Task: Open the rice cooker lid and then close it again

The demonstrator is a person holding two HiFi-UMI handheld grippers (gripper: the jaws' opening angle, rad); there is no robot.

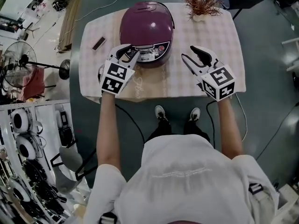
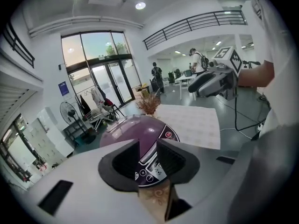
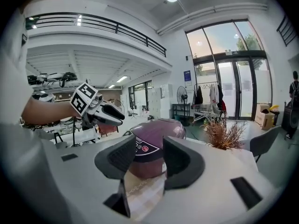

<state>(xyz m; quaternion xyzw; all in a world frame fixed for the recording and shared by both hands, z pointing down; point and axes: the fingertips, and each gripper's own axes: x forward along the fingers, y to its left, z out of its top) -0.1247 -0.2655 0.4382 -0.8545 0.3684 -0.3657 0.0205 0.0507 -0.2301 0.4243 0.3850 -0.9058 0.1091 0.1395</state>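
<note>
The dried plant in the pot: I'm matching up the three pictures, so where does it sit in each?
Head view: dried plant near the top, right of the rice cooker.
Left gripper view: plant at centre, just beyond the cooker's dome.
Right gripper view: plant right of centre, beside the cooker.
Shared landmark: the purple rice cooker, visible in all three.

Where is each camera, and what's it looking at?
Head view: on the person's head, looking down at the rice cooker; arms and shoes show.
Left gripper view: rides the left gripper, faces the cooker's buttons; open jaws show.
Right gripper view: rides the right gripper, faces the cooker too; open jaws show.
Shared: both gripper views show the cooker and the other gripper.
</note>
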